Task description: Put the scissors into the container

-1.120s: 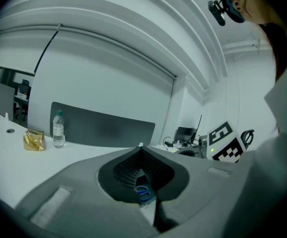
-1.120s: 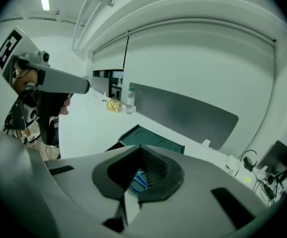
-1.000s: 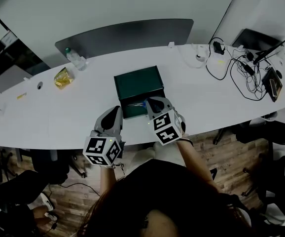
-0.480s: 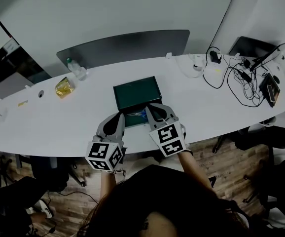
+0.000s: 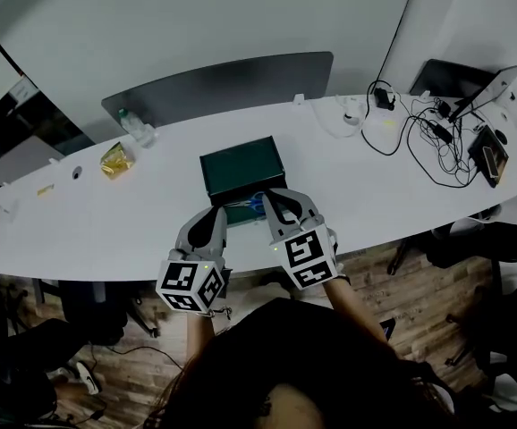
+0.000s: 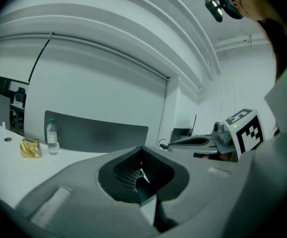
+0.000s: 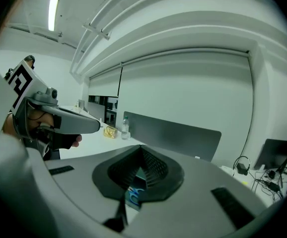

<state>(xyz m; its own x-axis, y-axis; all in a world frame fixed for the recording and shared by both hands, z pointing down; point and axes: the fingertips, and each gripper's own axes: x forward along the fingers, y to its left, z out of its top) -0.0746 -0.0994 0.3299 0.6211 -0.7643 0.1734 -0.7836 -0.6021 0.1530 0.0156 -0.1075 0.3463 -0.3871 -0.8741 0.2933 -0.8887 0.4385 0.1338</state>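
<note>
My left gripper (image 5: 212,218) sits at the near edge of the white table (image 5: 80,222), jaws pressed together with nothing between them, tips at the near left corner of the green container (image 5: 241,166). The blue scissors (image 5: 257,202) lie in the container's near part, just beside my right gripper (image 5: 281,202). Its jaws are also closed tight and empty, and the scissors' handles show below the pads. Bare table lies open well to the left. Farther right lie tangled cables (image 5: 428,137).
</note>
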